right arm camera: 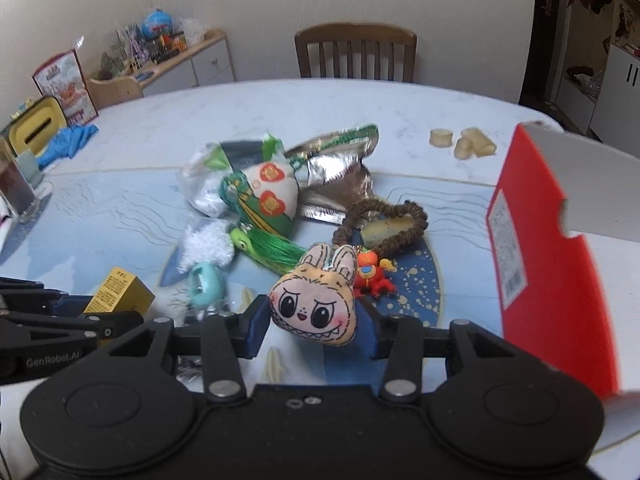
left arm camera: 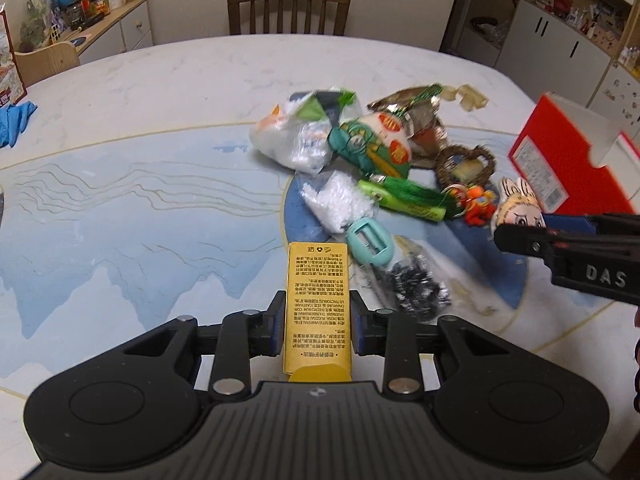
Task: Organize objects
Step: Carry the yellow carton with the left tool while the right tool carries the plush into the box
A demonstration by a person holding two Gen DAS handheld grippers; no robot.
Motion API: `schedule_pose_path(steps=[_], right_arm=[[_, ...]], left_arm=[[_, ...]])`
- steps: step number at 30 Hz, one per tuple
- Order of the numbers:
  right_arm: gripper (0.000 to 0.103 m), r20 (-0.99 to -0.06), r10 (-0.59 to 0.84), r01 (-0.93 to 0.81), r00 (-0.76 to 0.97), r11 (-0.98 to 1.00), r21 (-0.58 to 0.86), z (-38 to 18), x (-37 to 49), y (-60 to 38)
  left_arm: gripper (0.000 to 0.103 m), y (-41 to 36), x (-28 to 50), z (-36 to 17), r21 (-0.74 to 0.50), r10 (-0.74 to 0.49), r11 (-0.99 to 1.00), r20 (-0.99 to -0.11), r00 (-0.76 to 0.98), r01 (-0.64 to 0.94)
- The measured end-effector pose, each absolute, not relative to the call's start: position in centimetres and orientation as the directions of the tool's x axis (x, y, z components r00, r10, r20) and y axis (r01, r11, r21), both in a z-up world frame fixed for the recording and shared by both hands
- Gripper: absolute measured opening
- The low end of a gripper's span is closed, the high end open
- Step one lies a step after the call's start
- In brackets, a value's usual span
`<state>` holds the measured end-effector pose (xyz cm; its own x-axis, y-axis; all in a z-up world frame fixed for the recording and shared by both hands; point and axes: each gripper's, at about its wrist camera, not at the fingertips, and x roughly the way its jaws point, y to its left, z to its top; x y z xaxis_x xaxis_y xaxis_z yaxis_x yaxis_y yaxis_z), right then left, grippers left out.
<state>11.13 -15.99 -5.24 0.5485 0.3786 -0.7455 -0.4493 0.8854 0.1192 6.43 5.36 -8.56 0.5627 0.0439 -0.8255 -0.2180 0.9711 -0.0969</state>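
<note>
Marbled blue table [left arm camera: 160, 92], wooden chair [left arm camera: 289, 8], left tongs [left arm camera: 318, 316] grasping yellow box [left arm camera: 318, 300], right tongs [right arm camera: 314, 328] clamping plush rabbit [right arm camera: 316, 304]

Slim box [left arm camera: 319, 300]: showing gold-yellow with fine black print.
Plush rabbit face [right arm camera: 316, 304]: wearing pale pink, black outlines, big dark eyes, blushing cheeks.
Tassel [right arm camera: 276, 250]: gleaming bright green.
Open carton [right arm camera: 560, 264]: glowing red outside, white inside.
Tabletop [left arm camera: 140, 200]: carrying white marbling over pale blue mountain shapes and thin gold lines.
Buckle [left arm camera: 370, 242]: looking mint-teal.
</note>
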Motion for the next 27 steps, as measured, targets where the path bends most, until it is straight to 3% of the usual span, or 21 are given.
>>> schedule_pose_path(steps=[15,27], right_arm=[[0.044,-0.658,0.388,-0.408,0.645,0.903,0.132,3.3,7.6,-23.1],[0.044,-0.652,0.315,-0.348,0.690,0.934,0.084,4.3,10.9,-33.7]], left_arm=[[0.030,0.5,6.4,0.5,-0.119,-0.072,0.993,-0.729,0.681,-0.022],[0.030,-10.1,13.9,1.4,-0.117,-0.129,0.991,-0.731,0.669,0.064]])
